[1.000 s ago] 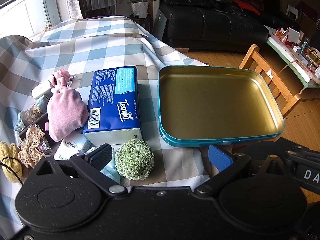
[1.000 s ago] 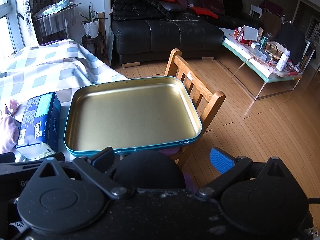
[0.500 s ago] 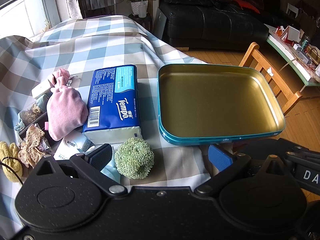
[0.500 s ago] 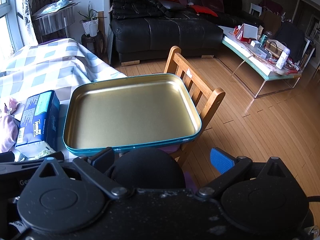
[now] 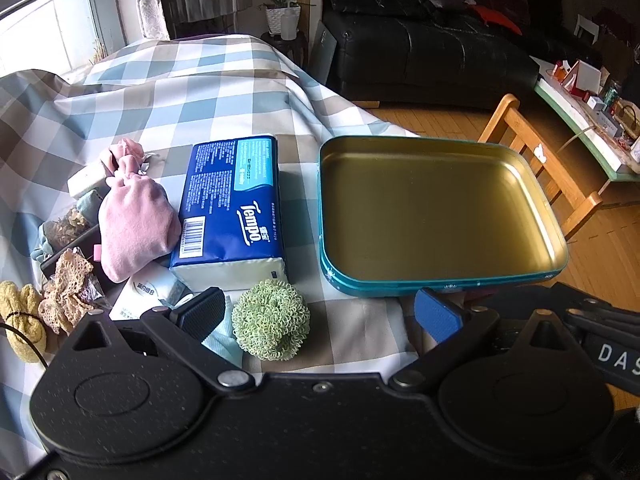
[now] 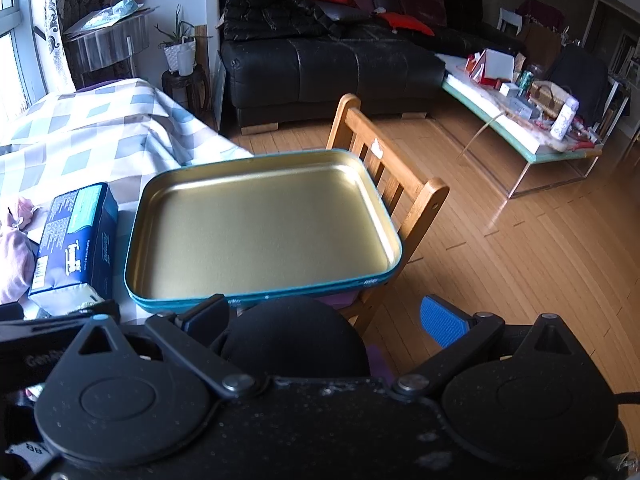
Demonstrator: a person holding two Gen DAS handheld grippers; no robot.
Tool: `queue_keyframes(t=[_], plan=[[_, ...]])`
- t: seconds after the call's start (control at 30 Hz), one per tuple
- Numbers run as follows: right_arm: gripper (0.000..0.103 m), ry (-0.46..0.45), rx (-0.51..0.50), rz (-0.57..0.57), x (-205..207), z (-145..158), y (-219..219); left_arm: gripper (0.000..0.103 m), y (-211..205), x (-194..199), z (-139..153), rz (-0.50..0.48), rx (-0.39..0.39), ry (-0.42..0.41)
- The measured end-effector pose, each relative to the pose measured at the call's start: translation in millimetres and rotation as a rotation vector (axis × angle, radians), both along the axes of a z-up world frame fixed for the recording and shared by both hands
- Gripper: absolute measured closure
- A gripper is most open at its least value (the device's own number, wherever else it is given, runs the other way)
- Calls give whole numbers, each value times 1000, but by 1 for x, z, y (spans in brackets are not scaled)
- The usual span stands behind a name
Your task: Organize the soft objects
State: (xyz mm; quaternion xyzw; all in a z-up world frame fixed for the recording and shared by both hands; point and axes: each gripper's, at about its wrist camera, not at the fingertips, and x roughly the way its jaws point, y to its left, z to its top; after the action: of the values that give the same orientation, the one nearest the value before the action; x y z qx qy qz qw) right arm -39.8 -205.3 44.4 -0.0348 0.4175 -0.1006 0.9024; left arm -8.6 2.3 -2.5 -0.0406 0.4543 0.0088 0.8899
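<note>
On the table, under a blue, beige and white checked cloth (image 5: 172,92), the left gripper (image 5: 320,312) hangs with its jaws spread wide and nothing between them. A round, curly green scrubber ball (image 5: 271,325) sits on the cloth just beside its dark left finger (image 5: 202,312), and the blue pad of the other finger (image 5: 438,314) lies near the front rim of a shallow teal tin tray (image 5: 440,284) with a gold inside, which holds nothing. To the left of the tray lies a blue Tempo tissue pack (image 5: 230,200), and against that pack's left side rests a pink drawstring pouch (image 5: 134,220). Further left, at the table edge, are tan lace pieces (image 5: 68,284), a yellow knotted cloth (image 5: 18,316) and a small white packet (image 5: 150,292) partly under the pouch and the pack. The right gripper (image 6: 324,320) is also wide open and empty, hovering at the tray's near edge, with a dark rounded shape of unclear kind between its fingers. A wooden chair (image 6: 394,184) stands behind the tray (image 6: 256,300), and a black sofa (image 6: 332,68) stands across the wooden floor.
</note>
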Motion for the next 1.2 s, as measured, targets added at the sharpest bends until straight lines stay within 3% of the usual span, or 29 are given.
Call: queue_keyframes(t=[0.13, 0.3, 0.5, 0.63, 0.77, 0.9, 1.07, 1.2], plan=[[0, -103, -79, 22, -4, 13, 11, 6, 14, -5, 30, 35, -46, -72], [0, -168, -53, 66, 1, 31, 30, 5, 38, -21, 87, 82, -83, -209], [1, -250, -10, 180, 12, 54, 69, 5, 68, -42, 153, 145, 12, -324], [1, -290, 40, 291, 16, 68, 99, 5, 96, -52, 185, 177, 39, -335], [1, -297, 70, 393, 16, 75, 126, 5, 116, -54, 215, 158, 144, -319], [1, -236, 119, 484, 15, 73, 143, 4, 138, -44, 238, 145, 192, -288], [2, -130, 184, 554, 21, 59, 150, 4, 177, -18, 238, 165, 146, -184], [4, -117, 153, 610, 25, 49, 163, 4, 198, 1, 221, 177, 199, -131]])
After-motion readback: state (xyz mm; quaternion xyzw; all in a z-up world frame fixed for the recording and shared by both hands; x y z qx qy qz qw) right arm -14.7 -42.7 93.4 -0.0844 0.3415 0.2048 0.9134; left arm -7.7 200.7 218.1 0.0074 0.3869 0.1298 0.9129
